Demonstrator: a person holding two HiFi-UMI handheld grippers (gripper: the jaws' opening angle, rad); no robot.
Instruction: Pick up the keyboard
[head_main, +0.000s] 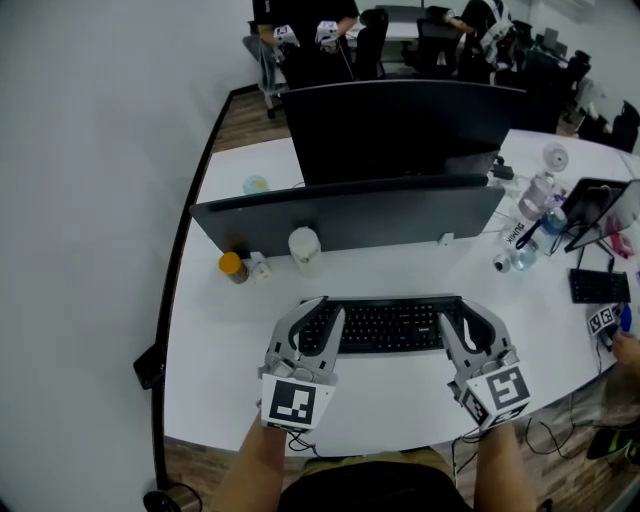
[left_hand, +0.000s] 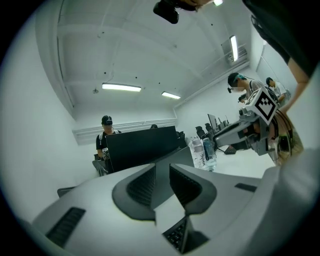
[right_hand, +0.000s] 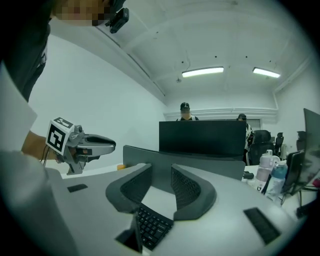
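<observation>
The black keyboard (head_main: 390, 325) is seen lying flat on the white surface (head_main: 225, 340), just in front of the grey divider panel (head_main: 350, 215), with its long side running left to right. The left gripper (head_main: 322, 310) is set at the keyboard's left end and the right gripper (head_main: 458, 312) at its right end, so that the keyboard is bracketed between the two.

In the left gripper view the jaws are shown a little apart, with a narrow gap between the ribbed pads. Only bare surface and the divider panel are seen through that gap. A corner of the keyboard is seen lower down, at the root of the gap and below the pads. The right gripper view shows the same arrangement: a narrow gap, nothing pressed between the pads, and several rows of keys visible beneath the jaws. Whether any jaw touches the keyboard's casing cannot be told.

Both grippers are held about level and low over the surface, pointed away from the person toward the divider panel. The marker cubes (head_main: 295, 402) are turned up toward the head camera. The forearms (head_main: 255, 470) are brought in from the lower edge of the head view, roughly parallel. A dark monitor (head_main: 400, 130) stands behind the divider panel.
</observation>
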